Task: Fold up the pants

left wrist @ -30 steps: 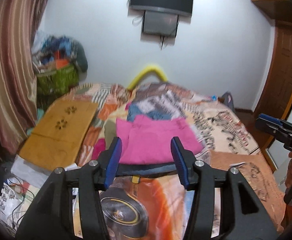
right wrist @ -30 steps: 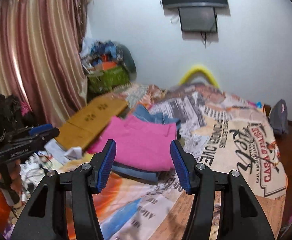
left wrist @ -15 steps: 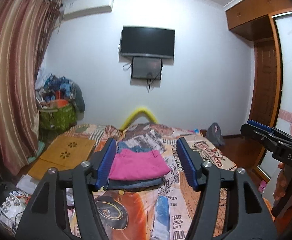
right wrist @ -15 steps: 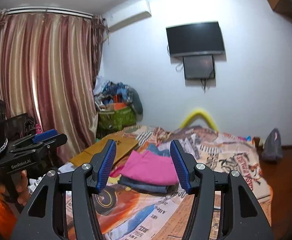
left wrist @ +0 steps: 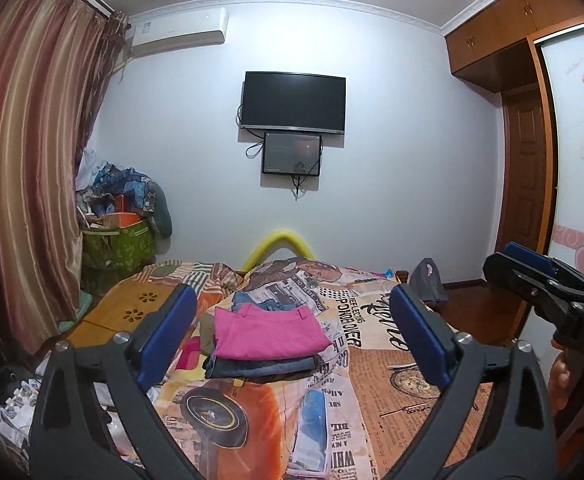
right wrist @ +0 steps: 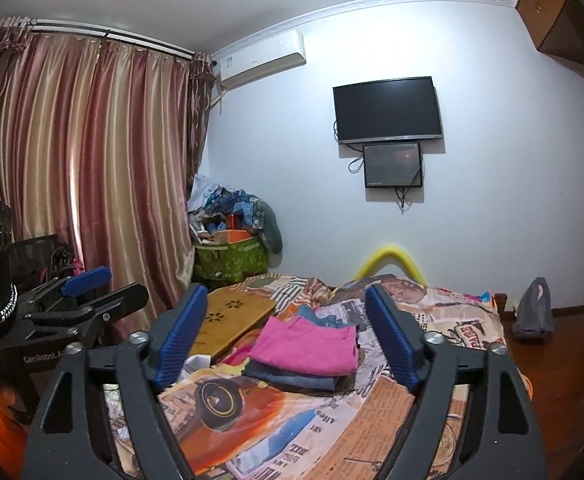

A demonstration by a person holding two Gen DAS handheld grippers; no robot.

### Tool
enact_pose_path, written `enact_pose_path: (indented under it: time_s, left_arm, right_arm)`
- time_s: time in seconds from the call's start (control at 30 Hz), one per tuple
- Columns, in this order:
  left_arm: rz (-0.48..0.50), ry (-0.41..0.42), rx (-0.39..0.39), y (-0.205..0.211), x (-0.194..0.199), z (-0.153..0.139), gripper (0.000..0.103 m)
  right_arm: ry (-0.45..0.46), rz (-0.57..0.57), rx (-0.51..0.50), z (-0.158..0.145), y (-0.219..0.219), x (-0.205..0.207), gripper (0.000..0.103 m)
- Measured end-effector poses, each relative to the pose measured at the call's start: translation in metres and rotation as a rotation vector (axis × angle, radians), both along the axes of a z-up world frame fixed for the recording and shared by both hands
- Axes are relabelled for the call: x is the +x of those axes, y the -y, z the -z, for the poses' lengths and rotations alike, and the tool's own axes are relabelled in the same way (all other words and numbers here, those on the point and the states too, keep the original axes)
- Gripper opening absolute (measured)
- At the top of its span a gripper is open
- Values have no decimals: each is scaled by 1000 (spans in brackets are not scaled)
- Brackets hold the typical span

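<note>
A folded pink pair of pants (left wrist: 268,332) lies on top of folded dark denim (left wrist: 260,366) in the middle of the printed bedspread (left wrist: 375,364). More blue denim (left wrist: 268,304) peeks out behind the stack. My left gripper (left wrist: 292,300) hangs well back from the stack, its jaws opening wide with nothing between them. In the right wrist view the pink pants (right wrist: 307,346) rest on the denim (right wrist: 292,378). My right gripper (right wrist: 286,300) is also drawn back, jaws opening and empty. Each gripper shows at the edge of the other's view.
A wooden lap board (left wrist: 132,312) lies on the bed's left side. A green basket (left wrist: 120,240) heaped with clothes stands by the striped curtain (left wrist: 24,160). A yellow foam arch (left wrist: 280,240) and a grey bag (left wrist: 427,280) sit at the far end; a wardrobe (left wrist: 527,160) stands at the right.
Both grippers have pulled back and risen from the stack, which now looks smaller and farther off. Both pairs of jaws have spread wider. The stack has not moved.
</note>
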State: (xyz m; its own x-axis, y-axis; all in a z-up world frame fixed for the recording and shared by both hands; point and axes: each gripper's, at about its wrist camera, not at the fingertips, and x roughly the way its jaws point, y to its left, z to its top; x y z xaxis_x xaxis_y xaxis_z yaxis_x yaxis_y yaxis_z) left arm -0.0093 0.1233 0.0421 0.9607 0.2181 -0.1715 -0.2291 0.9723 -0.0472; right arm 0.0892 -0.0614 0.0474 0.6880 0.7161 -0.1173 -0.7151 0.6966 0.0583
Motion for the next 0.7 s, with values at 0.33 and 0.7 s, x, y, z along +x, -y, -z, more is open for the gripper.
enact_pose_path:
  time_s: [0.33,0.7]
  left_arm:
    - [-7,10,32,9,-5,6,102]
    - [-4,14,42,12,-6,11,103]
  right_arm:
    - [1,44,-3,6,2,-6,99]
    - [-4,48,-15,11,3,-12,101]
